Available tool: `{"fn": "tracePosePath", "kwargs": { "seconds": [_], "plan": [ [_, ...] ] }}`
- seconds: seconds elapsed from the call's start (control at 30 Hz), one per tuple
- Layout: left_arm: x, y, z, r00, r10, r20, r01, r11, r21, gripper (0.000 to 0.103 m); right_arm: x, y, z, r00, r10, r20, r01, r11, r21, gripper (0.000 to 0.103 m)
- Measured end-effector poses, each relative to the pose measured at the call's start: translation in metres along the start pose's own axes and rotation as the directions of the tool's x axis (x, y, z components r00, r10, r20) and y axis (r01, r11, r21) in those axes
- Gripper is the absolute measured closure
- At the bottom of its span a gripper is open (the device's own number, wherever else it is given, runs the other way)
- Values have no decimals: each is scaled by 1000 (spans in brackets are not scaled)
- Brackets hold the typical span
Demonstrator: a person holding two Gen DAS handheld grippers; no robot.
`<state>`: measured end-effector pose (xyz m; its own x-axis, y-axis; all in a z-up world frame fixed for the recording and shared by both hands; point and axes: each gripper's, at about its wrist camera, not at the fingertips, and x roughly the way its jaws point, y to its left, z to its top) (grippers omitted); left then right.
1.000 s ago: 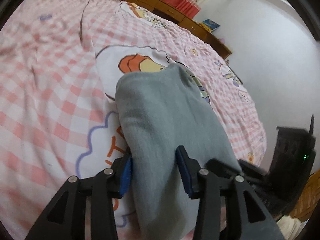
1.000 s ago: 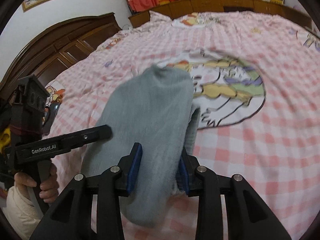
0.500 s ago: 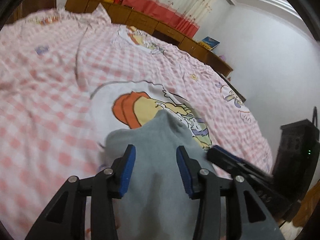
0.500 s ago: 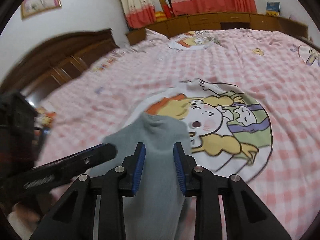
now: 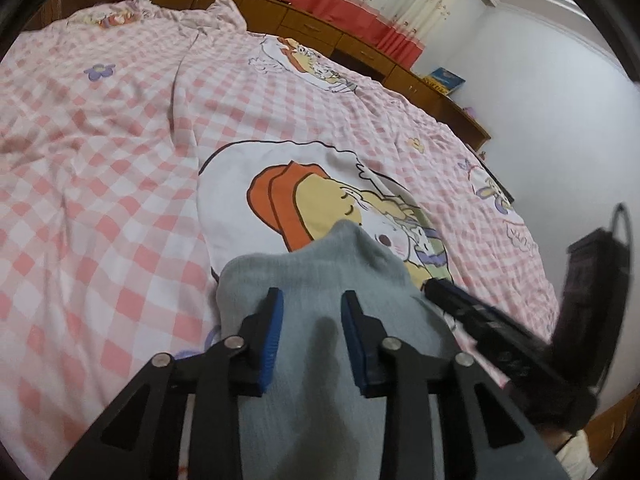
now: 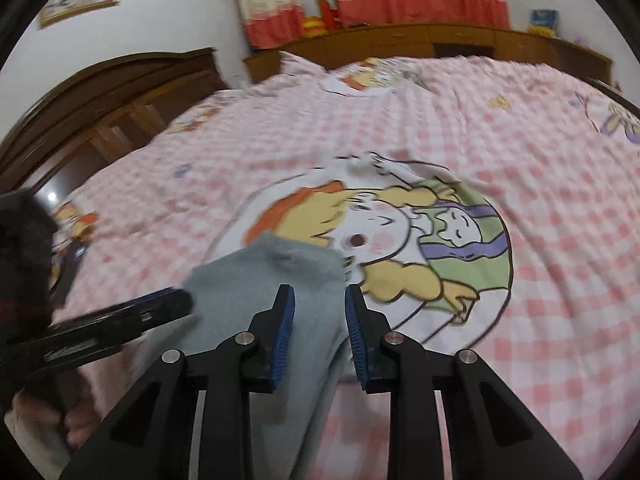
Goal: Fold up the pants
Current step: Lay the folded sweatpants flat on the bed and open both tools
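Observation:
The grey pants (image 5: 320,280) lie as a folded bundle on the pink checked bedspread, over the edge of a round cartoon print. My left gripper (image 5: 310,308) stands over the near part of the bundle with its blue-padded jaws apart and cloth between them. My right gripper (image 6: 320,304) is likewise over the pants (image 6: 256,276), jaws apart, cloth running between them. Whether either one pinches the cloth cannot be told. Each view shows the other gripper beside the pants: the right one (image 5: 480,320), the left one (image 6: 104,324).
The bed (image 5: 100,140) fills both views, with a crease running up its left half. A dark wooden headboard (image 6: 100,96) stands at the left, low wooden cabinets (image 6: 440,40) under red-hemmed curtains at the far side, a white wall (image 5: 560,100) at the right.
Both grippers have drawn back and tilted up. The pants now fill less of each view and more of the bed and cartoon print shows. The jaws' gap looks unchanged.

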<state>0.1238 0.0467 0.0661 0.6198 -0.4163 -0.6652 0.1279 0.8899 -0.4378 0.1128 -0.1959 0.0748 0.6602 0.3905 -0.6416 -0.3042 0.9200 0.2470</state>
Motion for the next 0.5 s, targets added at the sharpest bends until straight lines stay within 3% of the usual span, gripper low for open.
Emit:
{"fn": "tracePosePath", "kwargs": {
  "seconds": [0.17,0.3,0.5],
  "plan": [
    [-29,-15,-17,999,41,-28,-39,997,63,49,-34,26,-26,999,29,-35,-32,995,-95,75],
    [-47,-21,-40,997,64,-51,-60,996,64,46,-55,37,-53,999,27,-36,-31,992,-121,75],
    [-60,-23,-78,994,80,-73,-77,996,45,39,-41,29,-83,995,-18,-96,9,995,-101,75]
  ]
}}
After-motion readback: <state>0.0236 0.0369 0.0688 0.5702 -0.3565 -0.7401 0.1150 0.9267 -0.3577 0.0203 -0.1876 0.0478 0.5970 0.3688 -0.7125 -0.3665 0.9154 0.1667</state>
